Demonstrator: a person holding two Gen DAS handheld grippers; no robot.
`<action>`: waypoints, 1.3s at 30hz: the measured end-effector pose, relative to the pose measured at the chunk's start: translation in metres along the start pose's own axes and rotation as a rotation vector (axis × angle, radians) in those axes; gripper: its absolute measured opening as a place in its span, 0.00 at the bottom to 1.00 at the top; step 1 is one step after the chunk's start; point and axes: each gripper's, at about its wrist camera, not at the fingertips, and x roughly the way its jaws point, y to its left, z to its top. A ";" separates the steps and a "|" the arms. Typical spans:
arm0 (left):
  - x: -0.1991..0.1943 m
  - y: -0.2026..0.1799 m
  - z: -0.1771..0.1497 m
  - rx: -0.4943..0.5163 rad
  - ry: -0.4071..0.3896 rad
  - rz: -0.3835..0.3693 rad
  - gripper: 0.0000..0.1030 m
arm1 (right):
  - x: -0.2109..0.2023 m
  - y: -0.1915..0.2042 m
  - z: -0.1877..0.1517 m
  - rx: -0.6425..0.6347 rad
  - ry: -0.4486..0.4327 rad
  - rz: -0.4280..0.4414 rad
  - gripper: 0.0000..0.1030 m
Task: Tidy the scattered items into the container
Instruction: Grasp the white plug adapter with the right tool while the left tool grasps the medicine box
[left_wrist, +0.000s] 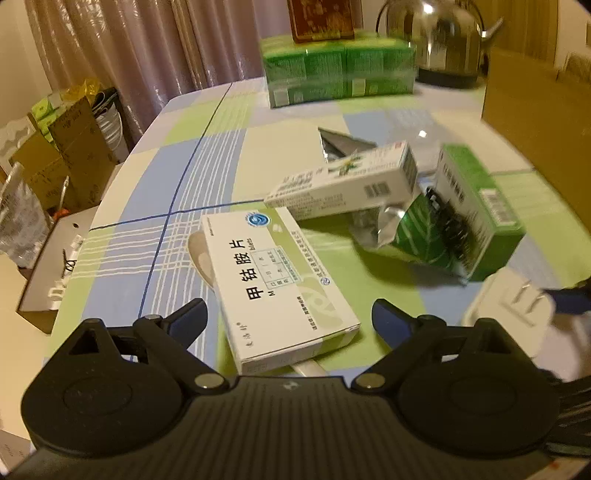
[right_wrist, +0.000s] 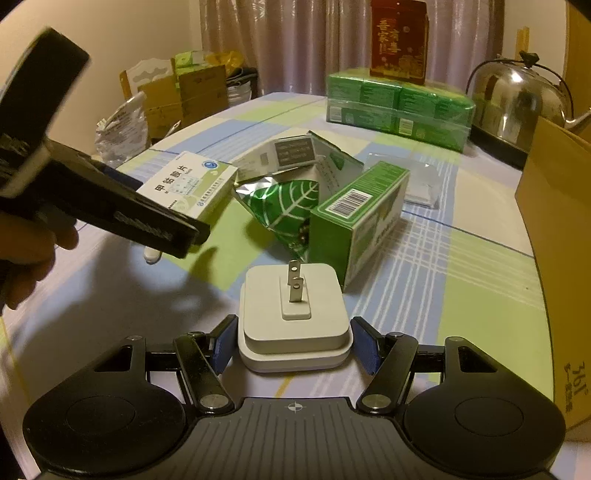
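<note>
Your left gripper (left_wrist: 290, 314) is standing wide open over the checked tablecloth (left_wrist: 177, 192), jaws apart on either side of the white medicine box (left_wrist: 275, 284) — the pads are not touching it, and the box is lying flat on the cloth with its near end between the blue fingertips (left_wrist: 194, 314).

Your right gripper (right_wrist: 293, 345) is bracketing the white plug adapter (right_wrist: 293, 321), which is sitting prongs-up on the cloth. The left pad is lying right against the adapter's side; the right pad is showing a thin gap, so you are not clamping it yet — jaws partly closed around it, nothing lifted.

Just beyond the adapter, the green box (right_wrist: 354, 221) is lying on its side, touching the torn green leaf-print foil pouch (right_wrist: 288, 206). A long white-and-green box (left_wrist: 347, 181) is resting tilted behind the pouch, near the white medicine box.

The cardboard container (right_wrist: 554, 229) is standing at the right edge of the table, well apart from both grippers. Your hand (right_wrist: 26, 258) is showing at the left of the right wrist view, holding the left tool.
</note>
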 end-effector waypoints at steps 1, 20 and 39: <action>0.003 -0.002 0.000 0.005 0.005 0.013 0.85 | -0.001 -0.001 0.000 0.004 -0.001 -0.001 0.61; -0.079 -0.034 -0.047 -0.043 0.095 -0.168 0.68 | -0.065 -0.021 -0.033 0.102 0.012 -0.083 0.61; -0.061 -0.056 -0.049 -0.008 0.108 -0.134 0.76 | -0.058 -0.024 -0.047 0.096 0.020 -0.122 0.64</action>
